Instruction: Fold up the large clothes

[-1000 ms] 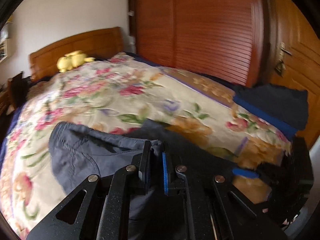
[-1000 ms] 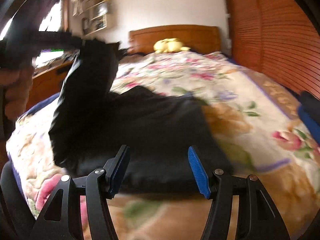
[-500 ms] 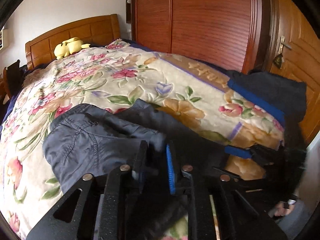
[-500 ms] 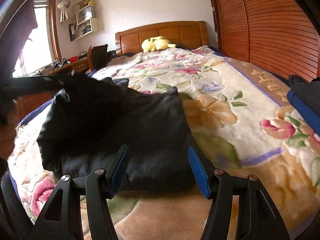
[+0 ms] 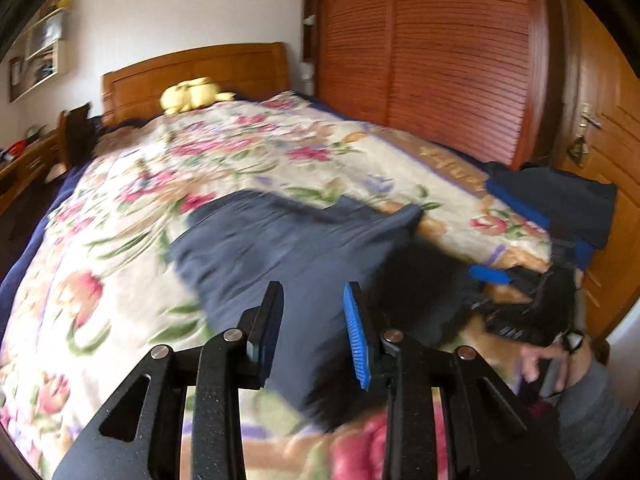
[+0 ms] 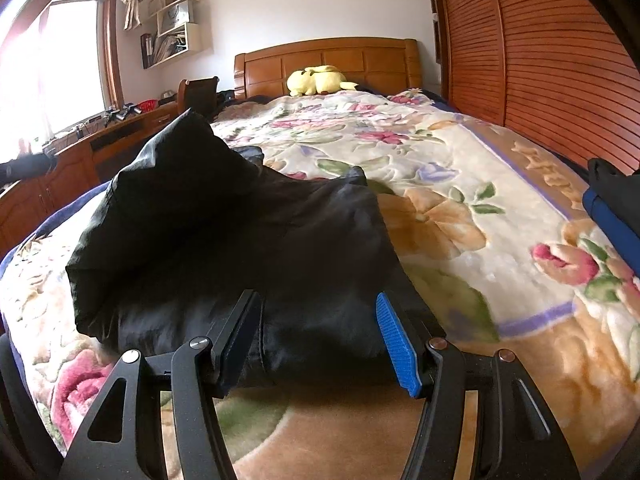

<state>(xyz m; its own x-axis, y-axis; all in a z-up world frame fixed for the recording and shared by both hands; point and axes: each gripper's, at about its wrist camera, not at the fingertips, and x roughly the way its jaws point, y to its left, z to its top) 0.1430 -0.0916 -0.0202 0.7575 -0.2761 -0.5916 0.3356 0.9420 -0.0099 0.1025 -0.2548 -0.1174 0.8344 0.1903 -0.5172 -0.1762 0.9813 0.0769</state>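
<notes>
A large dark navy garment (image 5: 288,240) lies folded over on the floral bedspread (image 5: 132,216); in the right wrist view the garment (image 6: 240,232) looks black, with a raised hump at its left. My left gripper (image 5: 314,316) hovers just short of the garment's near edge. Its jaws are opening and the pads press on no cloth. My right gripper (image 6: 316,312) stands open at the garment's near edge with nothing pinched. In the blurred left wrist view, the right gripper (image 5: 504,292) shows at the garment's right, with a person's hand (image 5: 540,360) behind it.
A yellow plush toy (image 6: 316,80) lies by the wooden headboard (image 6: 328,60). A pile of dark clothes with a blue stripe (image 5: 556,204) sits on the bed's right corner. Louvred wardrobe doors (image 5: 432,60) run along the right; a desk (image 6: 80,144) and a chair (image 6: 198,94) stand at the left.
My left gripper has let go of the cloth, opened and drawn back. The garment part it carried now lies folded over on the bed. The right gripper stayed put.
</notes>
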